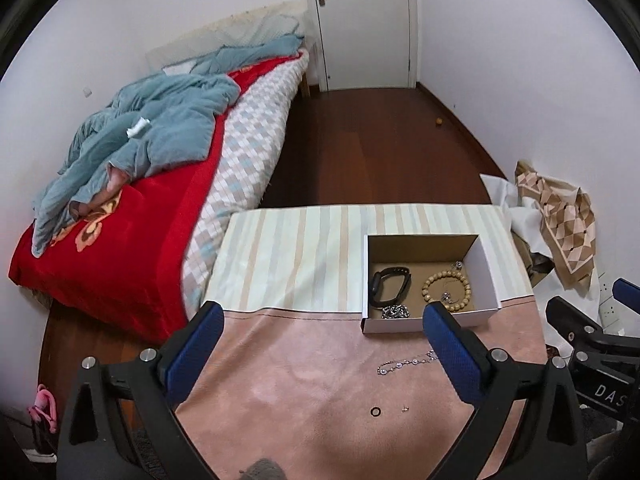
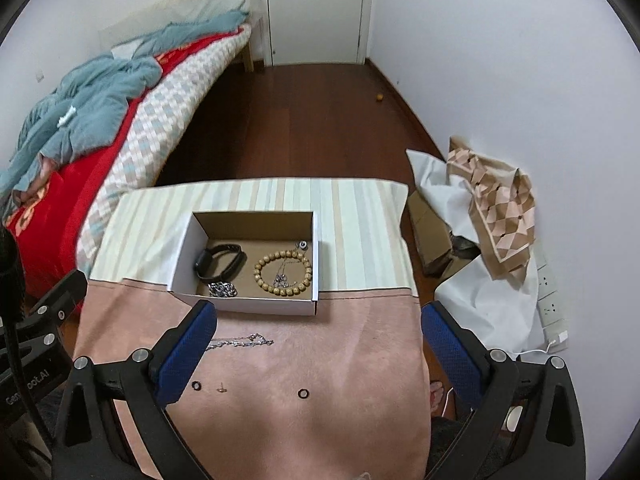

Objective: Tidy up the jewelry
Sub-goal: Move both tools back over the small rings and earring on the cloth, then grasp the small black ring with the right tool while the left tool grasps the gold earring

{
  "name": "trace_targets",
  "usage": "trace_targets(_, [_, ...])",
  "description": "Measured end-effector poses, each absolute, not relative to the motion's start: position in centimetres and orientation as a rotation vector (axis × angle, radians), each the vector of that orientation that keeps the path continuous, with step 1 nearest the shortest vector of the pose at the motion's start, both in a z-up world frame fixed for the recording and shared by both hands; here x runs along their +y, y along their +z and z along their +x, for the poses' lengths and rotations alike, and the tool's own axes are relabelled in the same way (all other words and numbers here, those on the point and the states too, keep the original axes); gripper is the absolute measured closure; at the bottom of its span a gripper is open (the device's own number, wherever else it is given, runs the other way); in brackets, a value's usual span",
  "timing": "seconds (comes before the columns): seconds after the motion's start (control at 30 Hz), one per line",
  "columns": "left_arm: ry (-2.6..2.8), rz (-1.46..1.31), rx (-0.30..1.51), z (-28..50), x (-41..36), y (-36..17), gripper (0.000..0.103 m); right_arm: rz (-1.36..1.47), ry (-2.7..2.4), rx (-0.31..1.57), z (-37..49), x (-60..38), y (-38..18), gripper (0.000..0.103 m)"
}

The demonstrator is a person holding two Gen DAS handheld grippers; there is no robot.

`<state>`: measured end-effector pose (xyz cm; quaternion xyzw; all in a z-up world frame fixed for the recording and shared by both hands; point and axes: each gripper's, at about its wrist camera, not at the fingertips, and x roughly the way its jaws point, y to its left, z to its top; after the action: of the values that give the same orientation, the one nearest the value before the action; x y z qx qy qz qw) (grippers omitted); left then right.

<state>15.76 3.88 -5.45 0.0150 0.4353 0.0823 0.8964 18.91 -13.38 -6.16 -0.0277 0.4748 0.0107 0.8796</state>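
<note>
An open cardboard box (image 1: 486, 264) (image 2: 182, 256) sits on the table. It holds a black wristband (image 1: 386, 284) (image 2: 220, 265), a wooden bead bracelet (image 1: 446, 286) (image 2: 283, 273), a silver chain (image 1: 395, 312) (image 2: 222, 289) and small silver pieces. On the pink cloth lie a silver necklace (image 1: 406, 363) (image 2: 242, 342), a dark ring (image 1: 375, 411) (image 2: 196, 385), a small stud (image 1: 405, 409) (image 2: 221, 389) and a second dark ring (image 2: 303, 393). My left gripper (image 1: 326, 354) is open and empty above the cloth. My right gripper (image 2: 318, 350) is open and empty in front of the box.
The table carries a pink cloth (image 1: 304, 392) (image 2: 352, 360) and a striped cloth (image 1: 296, 256) (image 2: 360, 224). A bed (image 1: 132, 216) stands on the left. Patterned fabric and white bags (image 2: 496, 208) lie by the right wall. Beyond is wooden floor and a door (image 1: 364, 20).
</note>
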Motion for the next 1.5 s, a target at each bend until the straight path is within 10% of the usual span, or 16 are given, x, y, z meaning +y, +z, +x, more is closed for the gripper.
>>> trace_targets(0.53, [0.18, 0.001, 0.846, 11.8, 4.4, -2.7, 0.001, -0.004, 0.047, 0.918, 14.2, -13.5, -2.1, 0.0])
trace_targets(0.93, [0.272, 0.024, 0.978, 12.1, 5.6, -13.0, 0.001, 0.111, 0.04, 1.119, 14.6, -17.0, -15.2, 0.0])
trace_targets(1.1, [0.315, 0.041, 1.058, 11.8, 6.1, -18.1, 0.001, 0.106, 0.068, 1.212, 14.6, -16.1, -22.6, 0.033])
trace_targets(1.43, [0.326, 0.039, 1.168, 10.5, 6.5, -23.8, 0.001, -0.055, 0.063, 1.133, 14.1, -13.3, -27.4, 0.062])
trace_targets(1.5, [0.322, 0.027, 1.176, 10.4, 6.5, -24.2, 0.001, -0.068, 0.064, 1.108, 13.8, -12.9, -27.3, 0.09])
